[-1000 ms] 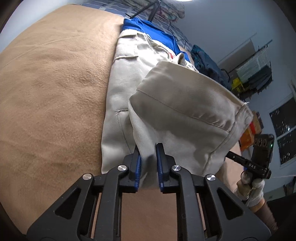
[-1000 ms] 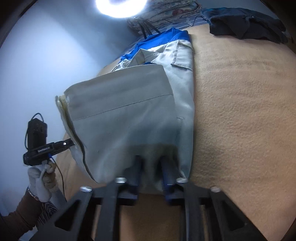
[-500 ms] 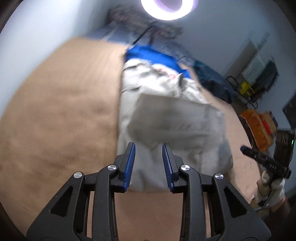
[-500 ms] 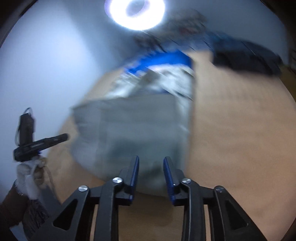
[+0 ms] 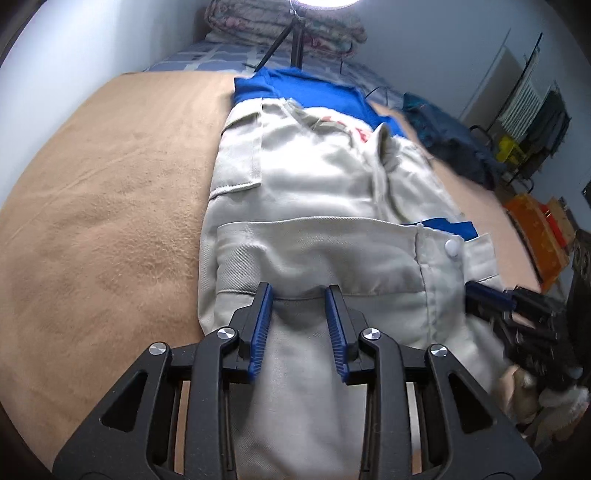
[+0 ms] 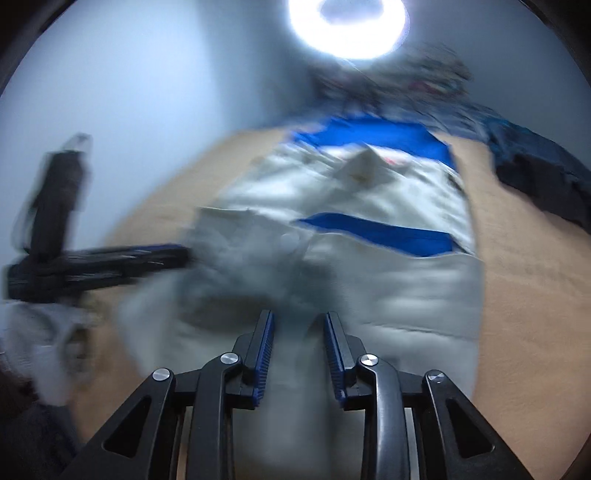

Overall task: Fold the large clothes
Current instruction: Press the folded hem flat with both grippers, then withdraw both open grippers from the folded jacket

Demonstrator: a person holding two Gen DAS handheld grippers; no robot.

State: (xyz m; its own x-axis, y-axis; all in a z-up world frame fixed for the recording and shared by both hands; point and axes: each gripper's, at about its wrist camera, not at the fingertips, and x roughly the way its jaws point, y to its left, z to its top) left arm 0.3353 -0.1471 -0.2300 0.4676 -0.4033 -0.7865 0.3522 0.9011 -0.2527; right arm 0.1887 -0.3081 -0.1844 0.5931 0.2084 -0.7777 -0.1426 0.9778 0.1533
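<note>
Under both spread tongs [image 5: 298, 295] [image 6: 298, 321], beige jacket [image 5: 325, 206] [image 6: 369, 280].

One beige garment [image 5: 314, 229], one tan blanket [image 5: 110, 206], one dark clothes pile [image 5: 450, 151], one ring light [image 6: 349, 26], two claws [image 5: 298, 325].

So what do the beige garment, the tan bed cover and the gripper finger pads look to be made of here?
Beige garment: seemingly a woven cotton-type twill, matte, with fine diagonal ribs and stitched seams.
Tan bed cover: probably a fleece-like blanket, with a fuzzy, pilled nap and no sheen.
Left gripper pads: likely blue rubber or soft plastic, ridged, on smooth black plastic-looking arms.
</note>
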